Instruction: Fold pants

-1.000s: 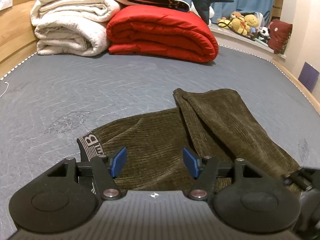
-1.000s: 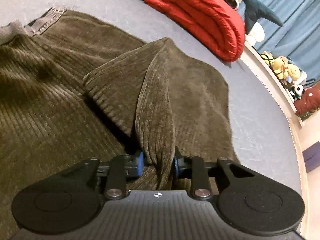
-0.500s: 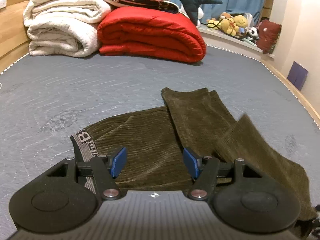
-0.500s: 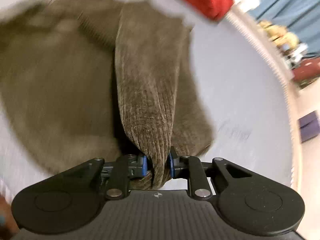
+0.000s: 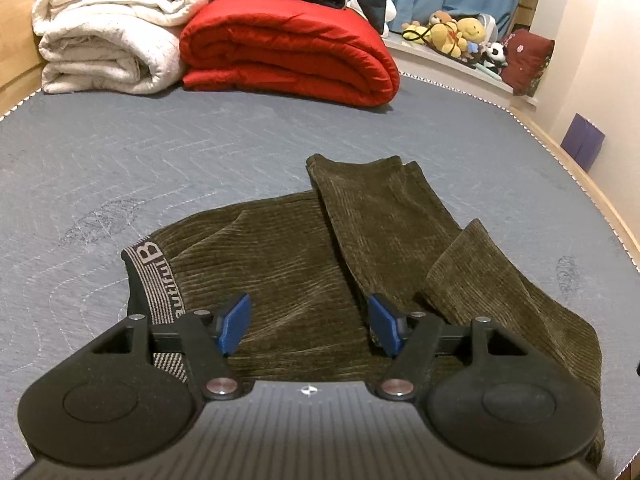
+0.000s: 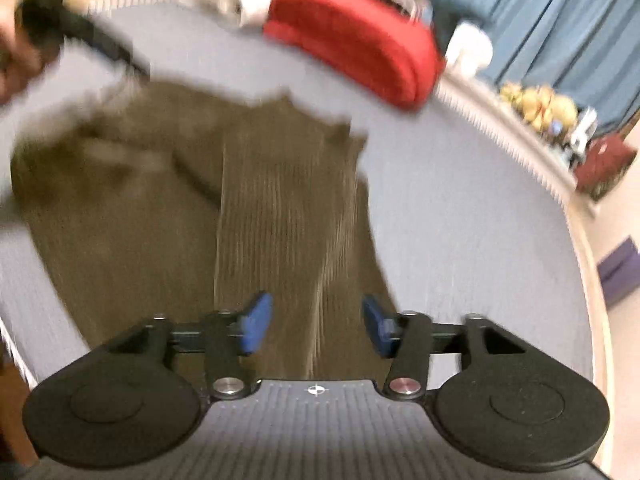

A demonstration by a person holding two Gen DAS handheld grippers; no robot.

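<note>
Olive-brown corduroy pants [image 5: 312, 264] lie on the grey mattress [image 5: 200, 148], waistband [image 5: 154, 280] with white letters at the left and the legs folded over toward the right. My left gripper [image 5: 308, 326] is open and empty, just above the waist part of the pants. In the blurred right wrist view the pants [image 6: 256, 200] spread ahead with one leg lying along the middle. My right gripper [image 6: 316, 326] is open over that leg and holds nothing. The left gripper shows as a dark blur [image 6: 80, 36] at the upper left.
A folded red quilt [image 5: 288, 48] and white blankets [image 5: 108, 40] are stacked at the far end of the mattress. Stuffed toys [image 5: 452, 36] sit on a ledge at the back right. The wooden bed edge [image 5: 600, 196] runs along the right.
My right gripper lifted the pant leg, carried it over, then opened and let it drop onto the pants. My left gripper stayed open in place.
</note>
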